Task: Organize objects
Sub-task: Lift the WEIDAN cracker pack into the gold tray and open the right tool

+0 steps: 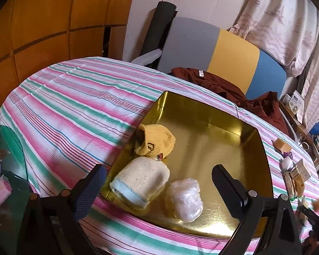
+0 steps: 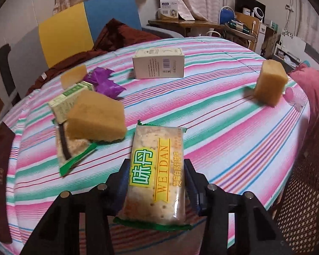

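A gold tin tray [image 1: 229, 127] lies on the striped tablecloth. Inside it are a yellow knitted piece [image 1: 157, 140], a cream knitted piece with a pale blue cuff [image 1: 142, 180] and a clear plastic bundle [image 1: 186, 199]. My left gripper [image 1: 157, 170] hovers open over the tray's near side, nothing between its fingers. In the right wrist view my right gripper [image 2: 157, 163] is shut on a cracker packet [image 2: 157, 170] with green and yellow print, its pads against the packet's long sides just above the cloth.
Left of the packet, a tan sponge [image 2: 95, 119] rests on another snack packet [image 2: 72, 148] and a green-white box [image 2: 68, 99]. A purple wrapper [image 2: 104, 80], a white carton [image 2: 157, 63] and a sponge block [image 2: 270, 82] lie farther off. A maroon garment [image 1: 223, 85] hangs over the back edge.
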`<state>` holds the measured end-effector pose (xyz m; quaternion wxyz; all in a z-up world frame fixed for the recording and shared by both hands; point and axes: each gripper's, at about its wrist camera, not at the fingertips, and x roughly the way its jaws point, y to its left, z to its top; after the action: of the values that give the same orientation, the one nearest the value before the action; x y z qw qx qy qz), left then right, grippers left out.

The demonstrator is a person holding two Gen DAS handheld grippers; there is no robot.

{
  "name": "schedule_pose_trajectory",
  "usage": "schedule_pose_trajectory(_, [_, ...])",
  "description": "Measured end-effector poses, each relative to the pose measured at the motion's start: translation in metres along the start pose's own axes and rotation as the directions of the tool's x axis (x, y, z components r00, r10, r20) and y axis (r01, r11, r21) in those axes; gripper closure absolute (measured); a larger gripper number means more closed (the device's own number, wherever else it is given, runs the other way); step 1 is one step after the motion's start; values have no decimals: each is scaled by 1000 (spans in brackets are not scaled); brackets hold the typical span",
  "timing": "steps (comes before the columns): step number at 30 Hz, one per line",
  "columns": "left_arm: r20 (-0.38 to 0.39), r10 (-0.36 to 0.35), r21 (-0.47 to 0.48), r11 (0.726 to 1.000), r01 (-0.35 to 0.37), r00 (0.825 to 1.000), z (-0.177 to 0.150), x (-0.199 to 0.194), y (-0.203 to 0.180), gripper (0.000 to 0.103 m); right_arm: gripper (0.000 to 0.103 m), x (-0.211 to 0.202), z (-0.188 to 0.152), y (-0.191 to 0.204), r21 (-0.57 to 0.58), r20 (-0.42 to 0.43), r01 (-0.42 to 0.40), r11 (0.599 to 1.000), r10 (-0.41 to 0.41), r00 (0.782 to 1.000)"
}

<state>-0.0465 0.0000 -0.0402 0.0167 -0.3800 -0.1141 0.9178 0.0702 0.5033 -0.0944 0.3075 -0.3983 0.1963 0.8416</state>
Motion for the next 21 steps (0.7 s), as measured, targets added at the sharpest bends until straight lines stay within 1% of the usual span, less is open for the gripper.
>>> schedule_pose_trajectory(2, [0, 3, -10, 1000, -3, 1000, 0, 1, 3, 3, 55, -13, -1, 4, 12, 17, -45, 999, 44, 999])
schedule_pose_trajectory(3, [0, 4, -10, 1000, -4, 1000, 1, 1, 4, 3, 55, -25, -1, 12, 8, 31, -97, 995, 96, 995])
schedule_pose_trajectory(5, [7, 20, -8, 1000, -20, 1000, 2, 1, 6, 3, 55, -41, 0, 29, -23, 46, -159, 987, 160, 986])
schedule_pose_trajectory(8, [11, 42, -6, 999, -42, 999, 4, 2, 9, 3, 55, -73, 3, 73, -117, 76, -274, 955, 284, 956])
schedule_pose_trajectory(11, [1, 57, -10, 998, -57, 998, 4, 4, 13, 3, 55, -99, -1, 127, -219, 64, -378, 900, 399, 914])
schedule_pose_trajectory(12, [0, 60, -13, 998, -60, 998, 4, 5, 15, 3, 55, -105, -4, 150, -254, 39, -419, 872, 442, 896])
schedule_pose_trajectory(13, [1, 62, -14, 998, -62, 998, 4, 5, 16, 3, 55, -108, -8, 166, -270, 20, -440, 856, 462, 887])
schedule_pose_trajectory(16, [14, 65, -21, 998, -65, 998, 6, 1, 20, 3, 55, -108, -20, 224, -296, -94, -528, 796, 526, 845])
schedule_pose_trajectory(17, [20, 67, -23, 998, -67, 998, 6, -1, 22, 3, 55, -107, -23, 237, -301, -120, -543, 784, 533, 837])
schedule_pose_trajectory(20, [30, 76, -20, 997, -75, 997, 6, -5, 26, 3, 55, -98, -35, 286, -317, -222, -597, 737, 554, 803])
schedule_pose_trajectory(21, [28, 76, -18, 997, -76, 997, 6, -6, 27, 3, 55, -93, -40, 303, -324, -251, -603, 729, 549, 797])
